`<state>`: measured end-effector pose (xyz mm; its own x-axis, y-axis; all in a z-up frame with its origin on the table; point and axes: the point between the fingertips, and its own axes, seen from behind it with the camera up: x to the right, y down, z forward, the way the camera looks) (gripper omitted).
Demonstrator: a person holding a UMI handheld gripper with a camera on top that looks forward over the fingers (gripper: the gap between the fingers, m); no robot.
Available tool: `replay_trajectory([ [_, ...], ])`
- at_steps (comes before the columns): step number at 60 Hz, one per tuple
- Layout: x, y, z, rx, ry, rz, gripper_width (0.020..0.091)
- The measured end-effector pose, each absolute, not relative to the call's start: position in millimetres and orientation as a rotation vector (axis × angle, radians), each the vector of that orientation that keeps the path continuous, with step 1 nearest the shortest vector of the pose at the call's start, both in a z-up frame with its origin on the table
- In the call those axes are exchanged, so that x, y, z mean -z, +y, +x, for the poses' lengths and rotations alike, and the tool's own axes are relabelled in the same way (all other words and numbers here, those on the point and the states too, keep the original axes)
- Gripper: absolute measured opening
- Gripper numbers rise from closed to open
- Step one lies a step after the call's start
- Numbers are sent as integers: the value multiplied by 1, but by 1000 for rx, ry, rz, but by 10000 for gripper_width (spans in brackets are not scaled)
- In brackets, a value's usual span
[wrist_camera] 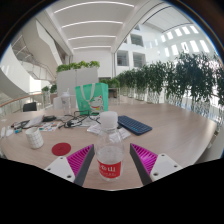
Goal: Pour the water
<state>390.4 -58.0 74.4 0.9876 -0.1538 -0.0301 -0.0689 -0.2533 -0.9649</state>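
**Bottle between the fingers, nothing poured yet**

One bottle (109, 150) stands upright between the two fingers of the gripper (110, 163) — clear plastic, white cap, red label low on the body. The magenta pads (143, 158) flank it closely, but whether they press on it or leave a sliver of gap I cannot tell; the bottle may be resting on the table (165, 128) on its own.

Handling, as a judgement: a thin plastic bottle like this is light, gives under squeeze, and is smooth where unlabelled. The label band is the sensible place to hold — firmer grip, low enough to keep it steady when tipped. The cap looks on, so it would need to come off before pouring.

Counted around the bottle: one white cup (36, 138) well to its left, one red disc (62, 149) near its left, one dark flat slab (134, 125) just beyond it, one green bag (91, 97) farther beyond.
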Motion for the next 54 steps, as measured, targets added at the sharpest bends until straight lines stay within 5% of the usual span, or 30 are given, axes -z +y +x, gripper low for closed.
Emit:
replay_trajectory([
  [6,-57,-33,387,65,141,-1834,724],
  [10,-47,-21,387,70,129,-1838,511],
  [20,-49,-21,391,88,205,-1830,443],
  [29,-45,-19,390,82,284,-1920,313],
  [47,-206,22,324,574,-215,-1858,307],
  [54,-198,61,246,894,-653,-1808,306],
])
